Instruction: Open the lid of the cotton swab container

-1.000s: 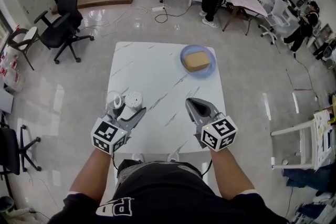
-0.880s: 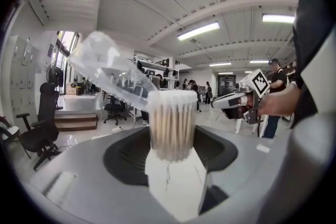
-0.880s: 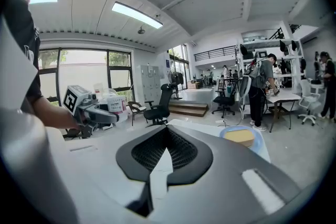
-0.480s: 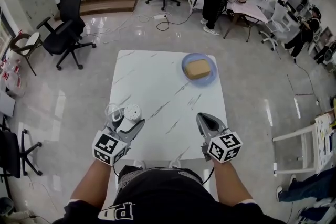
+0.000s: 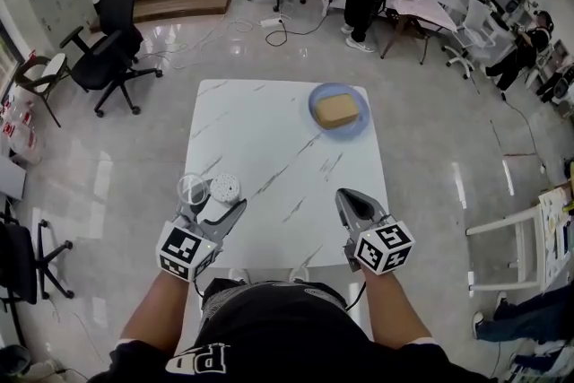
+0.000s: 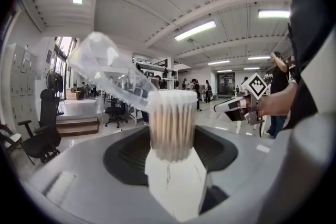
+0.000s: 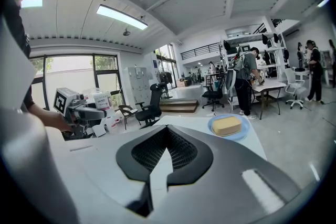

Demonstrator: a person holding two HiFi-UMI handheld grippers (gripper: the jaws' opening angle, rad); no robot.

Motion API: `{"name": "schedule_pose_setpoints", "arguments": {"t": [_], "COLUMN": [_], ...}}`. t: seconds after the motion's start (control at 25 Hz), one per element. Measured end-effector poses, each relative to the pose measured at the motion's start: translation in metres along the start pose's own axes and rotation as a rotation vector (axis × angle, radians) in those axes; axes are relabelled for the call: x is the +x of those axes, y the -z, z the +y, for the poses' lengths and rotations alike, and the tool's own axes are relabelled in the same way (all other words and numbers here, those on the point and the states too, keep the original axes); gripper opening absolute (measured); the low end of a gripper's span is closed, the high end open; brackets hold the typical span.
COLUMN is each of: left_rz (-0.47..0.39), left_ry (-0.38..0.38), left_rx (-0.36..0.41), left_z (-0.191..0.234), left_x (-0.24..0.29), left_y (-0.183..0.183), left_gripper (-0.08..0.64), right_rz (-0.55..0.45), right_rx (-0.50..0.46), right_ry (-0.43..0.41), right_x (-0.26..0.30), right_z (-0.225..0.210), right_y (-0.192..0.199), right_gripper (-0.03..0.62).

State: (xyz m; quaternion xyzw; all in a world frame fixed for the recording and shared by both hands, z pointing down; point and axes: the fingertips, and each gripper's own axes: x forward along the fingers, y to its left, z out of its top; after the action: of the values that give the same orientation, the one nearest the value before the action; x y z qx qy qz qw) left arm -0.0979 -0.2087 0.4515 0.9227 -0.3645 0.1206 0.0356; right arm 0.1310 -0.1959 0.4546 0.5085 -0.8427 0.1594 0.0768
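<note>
Standing upright at the near left corner of the table [image 5: 269,130], the cotton swab container [image 6: 172,126] is clasped between the widely spread jaws of the left gripper [image 6: 172,157], evidently to be steadied. Its clear lid [image 6: 105,73] is tilted open, the swabs exposed, so the task is judged done. The right gripper [image 7: 167,152] is clenched, empty, over the table's near right edge.

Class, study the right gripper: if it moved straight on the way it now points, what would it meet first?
Probably the bare table top: the shut right gripper tilts slightly downward over it. The blue plate lies right of that line, though depth is unclear.
</note>
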Motion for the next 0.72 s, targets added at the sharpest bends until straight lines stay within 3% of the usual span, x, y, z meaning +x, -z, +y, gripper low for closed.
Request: {"name": "schedule_pose_setpoints", "arguments": {"t": [0.72], "left_rz": [-0.025], "left_ry": [0.004], "left_rx": [0.028], "left_z": [-0.006], "left_x": [-0.004], "left_y": [-0.014], "left_gripper": [0.307], "right_rz": [-0.006], "right_rx": [0.007], "right_ry": [-0.001], "right_x": [-0.007], "right_z": [0.000], "right_y": [0.000], "right_gripper": [0.000]}}
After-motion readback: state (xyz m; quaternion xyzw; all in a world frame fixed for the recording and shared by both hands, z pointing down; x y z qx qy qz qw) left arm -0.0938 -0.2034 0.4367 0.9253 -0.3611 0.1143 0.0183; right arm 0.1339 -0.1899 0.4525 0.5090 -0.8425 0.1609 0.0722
